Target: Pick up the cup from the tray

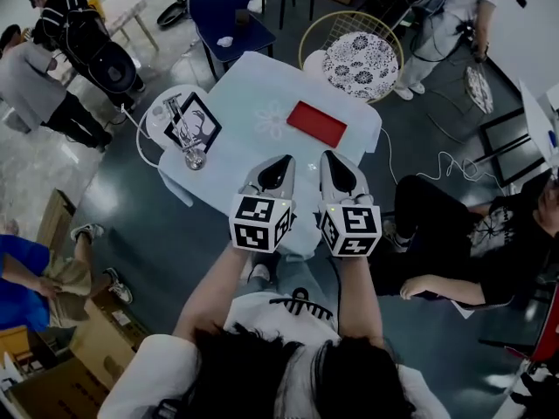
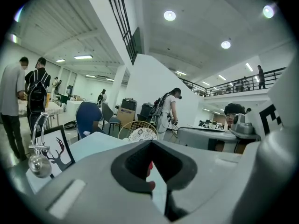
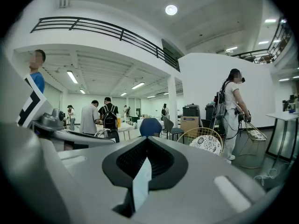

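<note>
A table under a pale blue cloth (image 1: 262,85) stands below me. On it lies a flat red tray (image 1: 316,123), bare on top. At the table's left corner sits a round white tray (image 1: 160,112) with a framed deer picture (image 1: 195,122) and a shiny round metal vessel (image 1: 194,158); the same metal vessel (image 2: 39,164) stands at the lower left of the left gripper view. My left gripper (image 1: 281,161) and right gripper (image 1: 330,157) hang side by side above the table's near edge, both shut and empty. No other cup shows.
A wire chair with a patterned cushion (image 1: 360,64) and a blue chair (image 1: 225,11) stand beyond the table. A person sits on the floor at the right (image 1: 489,243). Others stand at the left (image 1: 65,68). Cardboard boxes (image 1: 52,365) lie at the lower left.
</note>
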`<state>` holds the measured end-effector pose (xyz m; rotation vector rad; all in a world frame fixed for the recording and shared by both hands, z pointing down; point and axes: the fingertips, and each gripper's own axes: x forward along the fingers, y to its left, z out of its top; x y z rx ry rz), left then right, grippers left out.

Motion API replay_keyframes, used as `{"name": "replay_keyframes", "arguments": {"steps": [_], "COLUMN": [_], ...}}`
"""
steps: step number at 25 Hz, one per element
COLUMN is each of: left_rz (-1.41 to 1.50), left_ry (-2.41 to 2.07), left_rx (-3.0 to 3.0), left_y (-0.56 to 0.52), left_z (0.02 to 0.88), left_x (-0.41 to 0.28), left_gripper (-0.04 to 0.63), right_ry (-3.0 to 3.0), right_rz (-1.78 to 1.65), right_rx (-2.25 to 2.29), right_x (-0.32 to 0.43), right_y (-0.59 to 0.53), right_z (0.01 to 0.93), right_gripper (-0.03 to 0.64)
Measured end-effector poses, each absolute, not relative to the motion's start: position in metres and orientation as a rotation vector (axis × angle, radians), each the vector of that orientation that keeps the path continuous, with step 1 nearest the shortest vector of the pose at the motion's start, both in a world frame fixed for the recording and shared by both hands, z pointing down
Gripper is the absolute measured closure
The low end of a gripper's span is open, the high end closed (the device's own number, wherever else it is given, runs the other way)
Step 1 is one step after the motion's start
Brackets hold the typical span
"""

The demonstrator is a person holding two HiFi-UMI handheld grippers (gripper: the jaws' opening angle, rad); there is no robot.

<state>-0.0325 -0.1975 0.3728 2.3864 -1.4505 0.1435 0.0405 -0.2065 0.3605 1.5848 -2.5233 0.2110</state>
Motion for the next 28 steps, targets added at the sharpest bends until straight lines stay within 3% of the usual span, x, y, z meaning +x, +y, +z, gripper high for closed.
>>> {"name": "replay_keyframes", "arguments": {"steps": [28], "left_rz": [0.137], "left_ry": [-1.447], "left_rx": [2.399], "left_y": [-0.206], "left_z": [0.376], "left_x": [-0.014], "left_gripper": [0.595], "right_ry": [-2.473], "right_rz": [0.33], "right_rx": [1.523], "right_x": [0.05], "right_y": [-0.207], "right_z": [0.389], "right_gripper": [0.597]}}
